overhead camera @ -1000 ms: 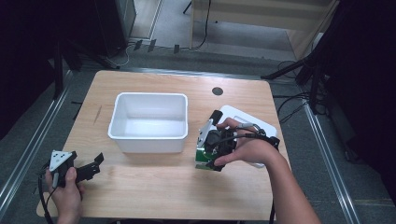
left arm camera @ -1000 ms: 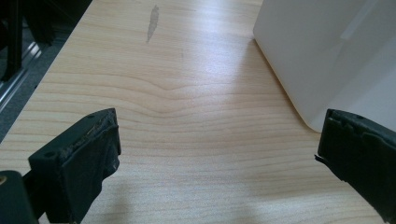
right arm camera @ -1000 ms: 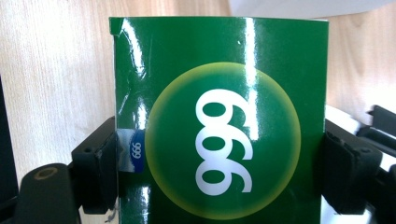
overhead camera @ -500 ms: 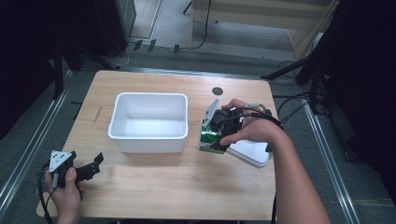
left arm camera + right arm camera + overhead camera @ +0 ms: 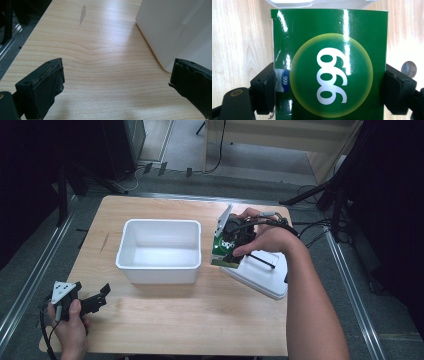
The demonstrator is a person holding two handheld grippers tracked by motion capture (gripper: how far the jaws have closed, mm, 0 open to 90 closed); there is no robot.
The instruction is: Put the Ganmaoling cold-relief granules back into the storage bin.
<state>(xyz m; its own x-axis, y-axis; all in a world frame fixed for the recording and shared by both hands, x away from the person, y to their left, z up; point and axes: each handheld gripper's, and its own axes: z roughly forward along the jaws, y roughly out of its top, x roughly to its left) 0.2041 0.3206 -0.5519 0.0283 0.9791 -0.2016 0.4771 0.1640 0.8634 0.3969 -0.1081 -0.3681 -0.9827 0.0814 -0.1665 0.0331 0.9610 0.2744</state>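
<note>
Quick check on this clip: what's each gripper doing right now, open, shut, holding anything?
Left gripper: open, holding nothing, low over the table near the white bin.
Right gripper: shut on the green box, jaws pressed against its two sides.

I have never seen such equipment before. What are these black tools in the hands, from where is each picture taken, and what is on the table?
No robot is here: a person holds a hand-operated two-jaw gripper in each hand. The high view comes from a fixed camera above the wooden table. The other two pictures come from small cameras riding on the grippers, looking along their black jaws.

On the table stand a white bin, which looks empty, and a white lid lying flat to its right.

The left gripper rests low near the table's front left corner, jaws wide apart and holding nothing. The right gripper is closed on a green box printed with the white digits 999, one jaw on each side, held beside the bin and over the edge of the lid.
</note>
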